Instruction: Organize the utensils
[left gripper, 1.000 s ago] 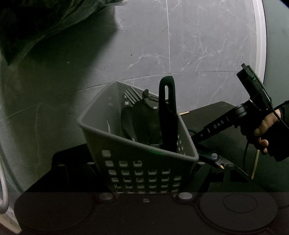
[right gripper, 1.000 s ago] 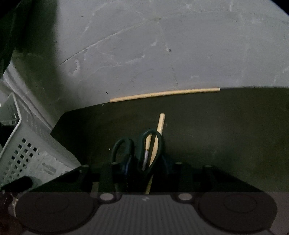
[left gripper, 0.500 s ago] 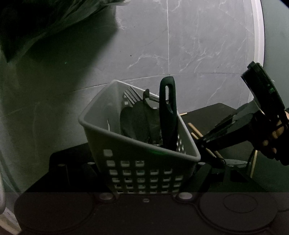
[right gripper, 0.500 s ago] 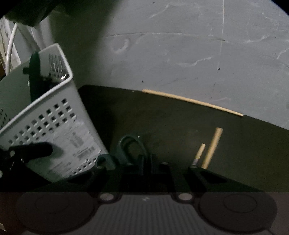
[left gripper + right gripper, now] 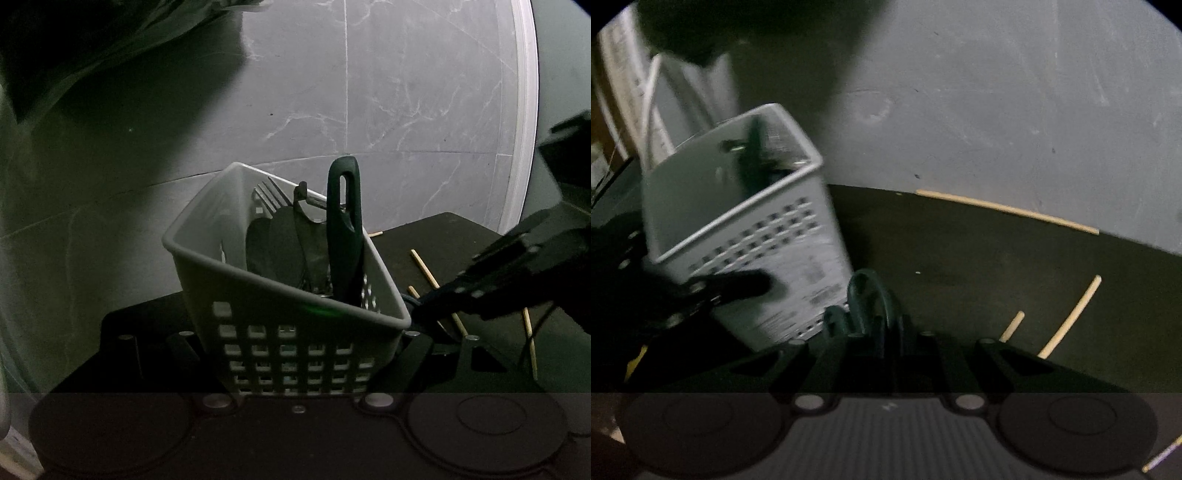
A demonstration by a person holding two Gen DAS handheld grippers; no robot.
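On the dark mat [image 5: 960,266], one basket [image 5: 280,317] clamped in the left gripper [image 5: 295,365]; three chopsticks [image 5: 1071,317] right; right gripper [image 5: 875,332] clenches blurred, half-hidden scissors [image 5: 866,291].

Left wrist camera sits right behind its own fingers, looking forward and downward, so close that the grey perforated caddy [image 5: 284,295] fills the middle of the frame, with marble floor tiles [image 5: 406,110] beyond and the black mat [image 5: 443,236] to the right. From that right edge the right gripper [image 5: 424,306] pokes into view. Over to the right wrist camera: it too looks along its fingers, angled down at the mat [image 5: 960,258], but rolled, so the horizon tilts. It catches the same caddy [image 5: 738,206] at upper left, blurred, a little farther off. Both views share the caddy, the mat, the pale floor and the loose chopsticks [image 5: 1071,317].
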